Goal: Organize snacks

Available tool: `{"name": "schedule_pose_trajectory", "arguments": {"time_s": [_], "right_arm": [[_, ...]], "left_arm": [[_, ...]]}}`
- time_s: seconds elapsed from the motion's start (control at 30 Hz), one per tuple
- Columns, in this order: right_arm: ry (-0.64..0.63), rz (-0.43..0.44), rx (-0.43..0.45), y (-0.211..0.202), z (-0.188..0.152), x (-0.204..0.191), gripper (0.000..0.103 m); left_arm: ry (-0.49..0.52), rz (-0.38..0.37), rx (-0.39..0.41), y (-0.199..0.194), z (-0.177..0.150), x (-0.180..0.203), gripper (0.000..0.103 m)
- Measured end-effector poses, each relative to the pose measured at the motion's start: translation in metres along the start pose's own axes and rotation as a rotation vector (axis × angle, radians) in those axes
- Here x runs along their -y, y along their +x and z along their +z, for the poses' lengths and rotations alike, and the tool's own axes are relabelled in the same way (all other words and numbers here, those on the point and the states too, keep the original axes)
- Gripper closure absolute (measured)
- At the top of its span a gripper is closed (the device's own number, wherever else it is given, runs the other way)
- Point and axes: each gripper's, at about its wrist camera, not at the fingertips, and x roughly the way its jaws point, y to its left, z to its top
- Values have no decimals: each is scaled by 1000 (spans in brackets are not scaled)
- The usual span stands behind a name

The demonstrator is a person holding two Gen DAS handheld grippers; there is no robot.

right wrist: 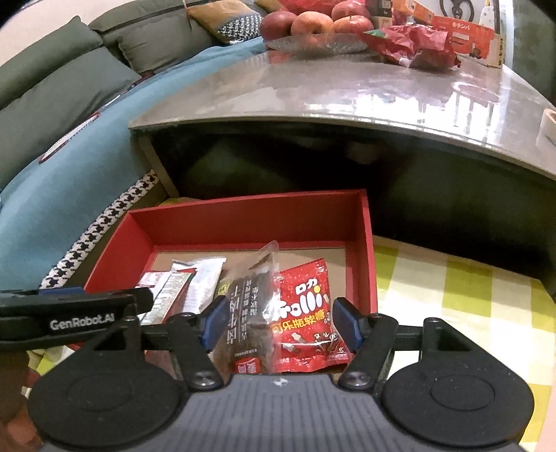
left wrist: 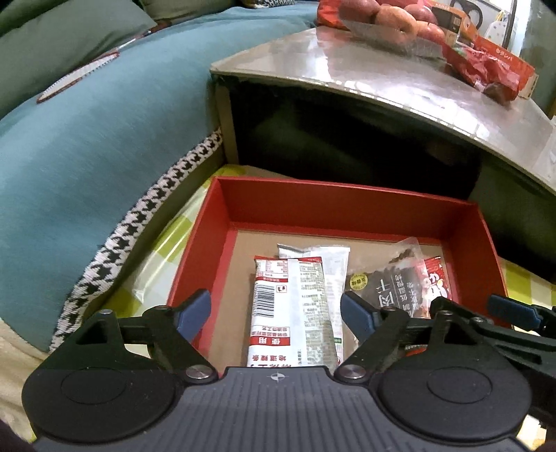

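A red box [left wrist: 333, 208] with a brown cardboard floor sits on a yellow-and-white checked cloth [right wrist: 451, 288], in front of a low table [right wrist: 347, 97] with a glossy grey top. Four snacks lie inside the box.

The left gripper [left wrist: 276, 313] hangs over the near left part of the box with its blue-padded fingers [left wrist: 193, 313] spread wide. A long white and red packet [left wrist: 288, 313] lies flat on the box floor between them, and neither pad touches it. A second white packet [left wrist: 330, 257] lies partly under it, pointing toward the far wall.

To the right lies a clear bag of dark pieces [right wrist: 248, 313] with black lettering, and beside it, further right, a red candy bag [right wrist: 305, 313] with white and yellow print. The right gripper [right wrist: 279, 320] stands over these two with its fingers [right wrist: 213, 321] apart, one on each side of the pair. The left pad is right against the clear bag's edge; whether it presses on it I cannot tell. The right pad stands just clear of the red bag.

The two grippers are side by side, the left one's arm showing at the left edge of the right wrist view.

On the far part of the table stands a glass dish of apples [right wrist: 312, 24], with crumpled red wrapping [right wrist: 417, 45] beside it. A teal blanket [left wrist: 87, 156] with a houndstooth border covers the sofa on the left.
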Motion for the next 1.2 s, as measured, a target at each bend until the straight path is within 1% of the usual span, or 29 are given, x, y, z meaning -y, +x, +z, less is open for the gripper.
{"name": "schedule_pose_trajectory", "arguments": {"time_s": [0.2,0.3,0.4,0.47,0.53,0.67,0.87,1.0,1.07,1.13,1.2], "right_arm": [[-2,1,12,-11,0,2,31],[-6,3,15,-16,-2,0,31],[-11,14,23,-25,-5,-4,29],[-20,19,31,-31,-7,-7,27],[-21,24,34,-33,-7,-7,27],[-10,25,35,-32,-6,-4,27],[8,29,18,-25,-5,0,27],[12,31,7,-22,-5,1,27],[12,32,2,-21,-5,1,27],[12,31,2,-21,-6,1,26],[14,33,0,-21,-6,2,26]], "left_arm": [[29,14,1,-11,-8,-10,17],[48,19,-12,-14,-14,-12,17],[73,50,-26,-10,-19,-8,17],[78,54,-47,-4,-20,-7,18],[88,63,-52,0,-19,-4,18],[114,95,-43,7,-18,2,16],[116,125,-36,19,-15,6,16],[144,155,-12,25,-12,12,19],[150,157,-4,27,-10,13,20],[130,154,-12,30,-7,10,20],[130,161,-16,34,-6,9,19]]}}
